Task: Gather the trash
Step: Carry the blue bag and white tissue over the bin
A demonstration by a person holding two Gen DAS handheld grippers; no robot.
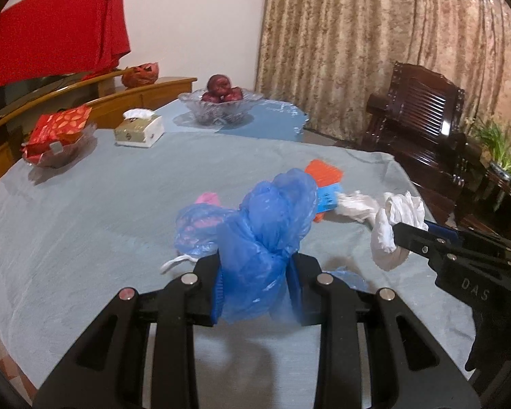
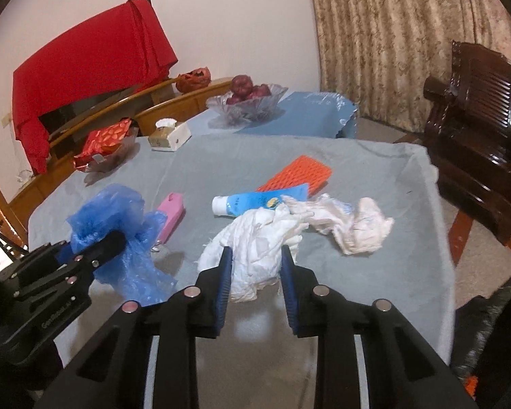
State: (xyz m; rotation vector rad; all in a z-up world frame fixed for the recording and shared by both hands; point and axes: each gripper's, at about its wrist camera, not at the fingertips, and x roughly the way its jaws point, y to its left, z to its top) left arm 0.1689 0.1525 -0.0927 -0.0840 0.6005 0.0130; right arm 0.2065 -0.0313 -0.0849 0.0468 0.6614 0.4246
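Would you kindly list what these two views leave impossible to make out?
- Left wrist view: blue plastic bag hides most of the pink box and blue tube.
- Right wrist view: white tissue covers the table beneath.
- Both: tissue box print too small.

pink box point(image 1: 207, 199) mostly hidden behind blue bag point(image 1: 265, 225), blue tube point(image 1: 328, 197) partly covered, chair point(image 2: 477, 129) cut off at edge

Black tongs point(image 1: 255, 293) — silver screws, blue ribbed pads point(image 2: 221, 289) — white lettering on the side.

Dim indoor light, soft blur, fisheye warping
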